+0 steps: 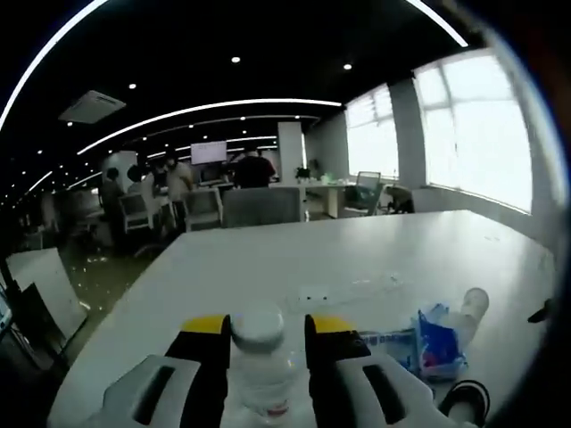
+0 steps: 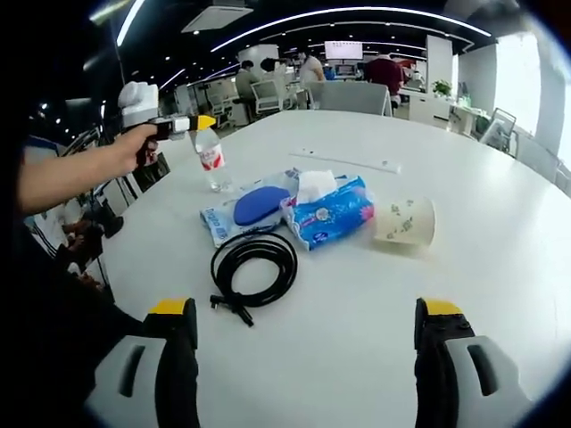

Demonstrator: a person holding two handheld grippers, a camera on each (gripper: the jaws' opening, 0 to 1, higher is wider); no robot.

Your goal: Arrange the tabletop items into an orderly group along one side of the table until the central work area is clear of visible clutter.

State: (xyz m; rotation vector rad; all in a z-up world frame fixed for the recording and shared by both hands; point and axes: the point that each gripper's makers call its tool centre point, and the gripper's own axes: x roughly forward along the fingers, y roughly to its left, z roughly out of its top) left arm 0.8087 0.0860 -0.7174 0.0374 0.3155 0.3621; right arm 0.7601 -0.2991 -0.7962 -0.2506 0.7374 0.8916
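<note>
Gripping the water bottle near one bench edge, left tongs are closed on it. Right tongs stand wide open, holding nothing.

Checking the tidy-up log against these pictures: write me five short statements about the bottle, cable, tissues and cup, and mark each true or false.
1. The left gripper has its jaws around the water bottle. True.
2. The right gripper is shut on the black cable. False: its jaws stand wide apart, holding nothing, and the cable lies coiled on the table.
3. The paper cup stands upright. False: it lies on its side.
4. The tissue pack lies between the cable and the cup. True.
5. The bottle's cap is off. False: a white cap is on.
</note>
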